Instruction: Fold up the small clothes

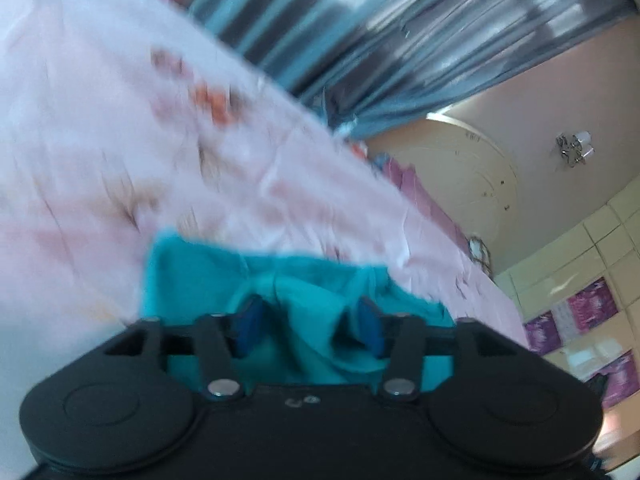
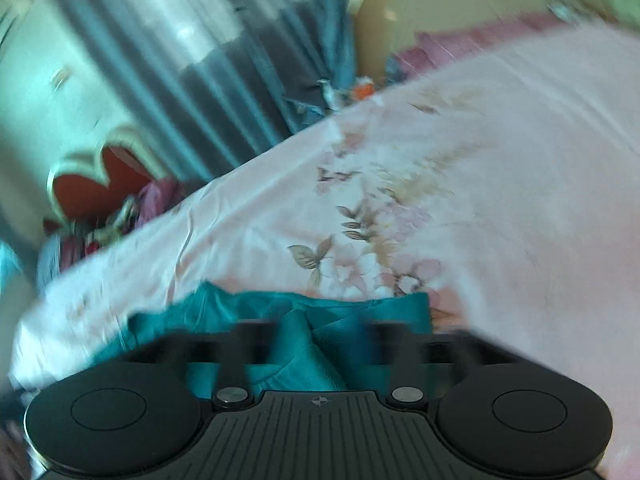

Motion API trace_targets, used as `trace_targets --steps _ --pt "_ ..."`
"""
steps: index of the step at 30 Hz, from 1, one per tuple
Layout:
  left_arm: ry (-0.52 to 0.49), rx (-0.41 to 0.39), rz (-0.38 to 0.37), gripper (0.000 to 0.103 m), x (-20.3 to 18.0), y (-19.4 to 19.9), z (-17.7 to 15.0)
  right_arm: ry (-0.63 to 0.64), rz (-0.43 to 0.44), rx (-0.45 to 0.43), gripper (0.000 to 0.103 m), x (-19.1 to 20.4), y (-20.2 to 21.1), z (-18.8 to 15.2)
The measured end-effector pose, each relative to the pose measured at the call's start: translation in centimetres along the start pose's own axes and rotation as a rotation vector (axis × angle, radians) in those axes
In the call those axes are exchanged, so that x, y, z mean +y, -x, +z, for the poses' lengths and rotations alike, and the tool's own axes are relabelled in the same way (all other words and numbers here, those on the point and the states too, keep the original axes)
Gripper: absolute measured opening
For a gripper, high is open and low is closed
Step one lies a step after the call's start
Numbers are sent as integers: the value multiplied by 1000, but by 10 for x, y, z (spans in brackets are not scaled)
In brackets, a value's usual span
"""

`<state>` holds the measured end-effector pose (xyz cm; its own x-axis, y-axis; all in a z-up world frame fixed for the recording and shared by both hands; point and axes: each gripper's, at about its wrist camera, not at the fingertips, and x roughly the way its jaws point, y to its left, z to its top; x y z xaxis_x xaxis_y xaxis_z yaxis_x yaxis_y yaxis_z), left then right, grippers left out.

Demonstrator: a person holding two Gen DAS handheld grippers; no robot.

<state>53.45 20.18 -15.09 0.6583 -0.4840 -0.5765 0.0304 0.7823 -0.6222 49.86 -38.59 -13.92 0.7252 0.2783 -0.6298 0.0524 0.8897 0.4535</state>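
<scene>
- left tool (image 1: 308,330): black body, blue pads (image 1: 250,328) standing apart; a ridge of teal cloth rises between them, and the pads do not press on it.
- right tool (image 2: 310,344): black ribbed body, fingers blurred; jaws apart, with a raised fold of the same cloth in the gap, not pinched.
- teal garment (image 1: 200,276): small and crumpled, lying on the bed just ahead of both tools, bunched in folds; its far edge runs roughly straight across.
- bed sheet (image 2: 500,200): pale pink with a print of flowers and butterflies, covering the bed (image 1: 60,140); the garment sits well in from the far edge.
- curtain (image 2: 208,60): blue-grey, striped, hanging beyond the bed's far edge.
- wall (image 1: 560,92): beige, behind the bed.
- whole view blurred.
</scene>
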Motion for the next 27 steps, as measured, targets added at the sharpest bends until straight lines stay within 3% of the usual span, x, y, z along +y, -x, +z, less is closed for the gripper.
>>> trace_targets --steps 2,6,9,12,15,18,24,26,27 --pt "-73 -6 32 62 -2 7 6 54 -8 26 55 6 -7 -3" --pt "-295 113 38 59 -16 -5 15 87 33 78 55 11 -27 -2" --pt "-395 199 31 57 -22 -20 18 123 25 142 55 13 -43 2" --pt "-401 245 2 57 -21 -31 23 163 -2 203 55 14 -59 1" --pt "-348 193 -84 58 -16 -18 29 182 10 216 48 13 -61 -1" --pt "-332 175 -122 59 -13 -10 28 178 35 221 45 10 -58 -1" --pt "-476 274 3 58 -27 -43 23 187 50 228 45 9 -63 1" --pt "-529 265 42 51 -33 -54 21 205 51 233 44 12 -66 2" --pt "-549 258 46 48 -36 -58 21 225 48 238 33 15 -67 2"
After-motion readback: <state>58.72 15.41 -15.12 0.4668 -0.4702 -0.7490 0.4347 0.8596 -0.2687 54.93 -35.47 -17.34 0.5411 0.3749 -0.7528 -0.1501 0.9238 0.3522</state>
